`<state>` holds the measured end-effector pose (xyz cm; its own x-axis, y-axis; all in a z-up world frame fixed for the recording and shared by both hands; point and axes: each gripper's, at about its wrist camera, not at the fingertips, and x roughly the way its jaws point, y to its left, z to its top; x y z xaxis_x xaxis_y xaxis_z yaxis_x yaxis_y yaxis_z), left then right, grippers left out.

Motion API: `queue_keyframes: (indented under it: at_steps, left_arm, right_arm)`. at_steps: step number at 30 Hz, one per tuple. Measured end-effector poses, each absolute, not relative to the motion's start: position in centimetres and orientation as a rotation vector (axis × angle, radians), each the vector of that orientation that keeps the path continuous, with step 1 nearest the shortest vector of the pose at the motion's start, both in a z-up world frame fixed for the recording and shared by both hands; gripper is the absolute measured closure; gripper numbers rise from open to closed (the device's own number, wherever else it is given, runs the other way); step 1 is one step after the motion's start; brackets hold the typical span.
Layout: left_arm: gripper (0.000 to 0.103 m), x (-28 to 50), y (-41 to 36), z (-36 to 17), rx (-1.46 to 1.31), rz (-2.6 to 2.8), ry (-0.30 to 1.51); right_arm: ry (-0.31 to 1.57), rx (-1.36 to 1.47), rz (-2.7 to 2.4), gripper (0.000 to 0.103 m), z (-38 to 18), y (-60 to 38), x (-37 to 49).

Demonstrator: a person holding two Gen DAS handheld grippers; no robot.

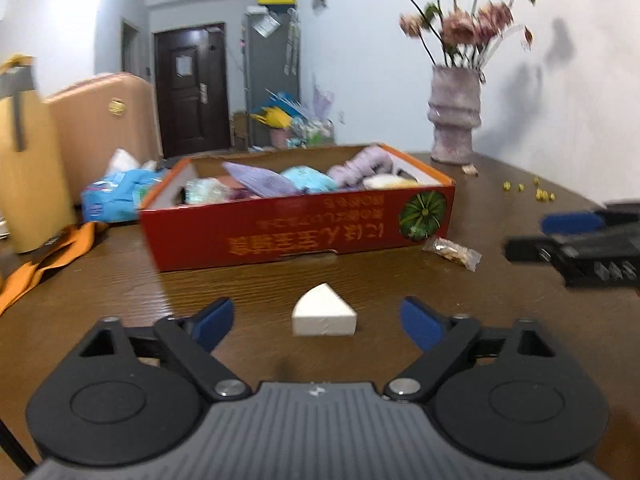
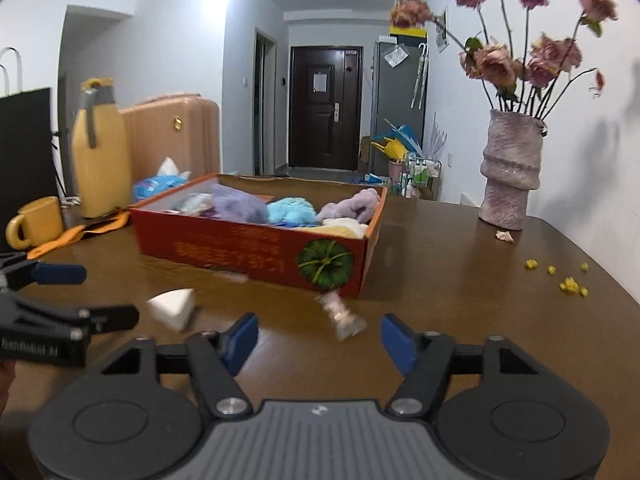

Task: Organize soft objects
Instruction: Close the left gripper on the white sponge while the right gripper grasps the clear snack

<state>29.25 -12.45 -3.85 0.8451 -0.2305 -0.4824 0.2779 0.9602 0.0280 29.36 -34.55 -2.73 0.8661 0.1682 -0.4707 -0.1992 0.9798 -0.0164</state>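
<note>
A white wedge-shaped sponge (image 1: 324, 312) lies on the brown table just ahead of my left gripper (image 1: 318, 322), which is open with a finger on either side of it, not touching. It also shows in the right wrist view (image 2: 174, 308). A clear snack packet (image 2: 342, 314) lies ahead of my open, empty right gripper (image 2: 318, 344); it also shows in the left wrist view (image 1: 452, 253). A red cardboard box (image 1: 296, 228) behind holds several soft items, purple, blue and cream.
A vase of dried roses (image 2: 510, 176) stands at the back right, with yellow crumbs (image 2: 570, 282) near it. A yellow jug (image 2: 100, 148), a yellow mug (image 2: 34, 222), an orange cloth (image 1: 40, 264) and a blue tissue pack (image 1: 116, 196) sit at the left.
</note>
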Motion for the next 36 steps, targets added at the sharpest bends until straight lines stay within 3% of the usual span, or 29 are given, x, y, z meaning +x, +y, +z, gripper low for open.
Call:
queue_keyframes:
  at_steps: [9,11,14,24,36]
  left_arm:
    - [0.037,34.2,-12.7,-5.9,0.046,-0.316,0.611]
    - [0.057,34.8,-12.7,-6.0,0.045,-0.319,0.628]
    - [0.065,35.0,-12.6,-6.2,0.035,-0.316,0.649]
    - [0.07,32.4,-11.7,-5.0,0.028,-0.29,0.641]
    - [0.07,25.3,-8.2,-2.0,-0.021,-0.246,0.59]
  right_arm:
    - [0.609,-0.063,0.226,0.062,-5.7,-34.7,37.2]
    - [0.624,-0.051,0.21,0.07,-6.1,-34.9,38.3]
    - [0.637,-0.011,0.225,0.078,-6.3,-35.4,38.9]
    - [0.652,0.024,0.269,0.09,-6.6,-34.7,38.3]
    - [0.627,0.119,0.328,0.091,-5.7,-32.5,27.9]
